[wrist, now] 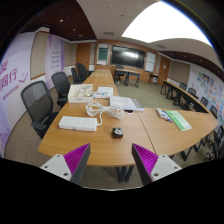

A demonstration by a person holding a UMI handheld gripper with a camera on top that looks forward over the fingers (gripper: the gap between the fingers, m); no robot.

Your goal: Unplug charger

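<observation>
item: small dark block-shaped charger [117,131] with a pale cord, lying on the light wooden table [70,146] just right of a flat white rectangular power strip [78,123], well ahead of the handheld gripper [110,162], whose purple-padded fingers stand spread and empty. handling, as judged: light, rigid, smooth plastic, likely snug in its socket; grip across the body's two flat sides, never the limp cord.

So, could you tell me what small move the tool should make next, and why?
Probably move forward and down toward the white power strip. The tool is open and holds nothing, and it hangs short of the table. The strip and the white cable running from it lie beyond the fingers, as does the small dark charger.
</observation>
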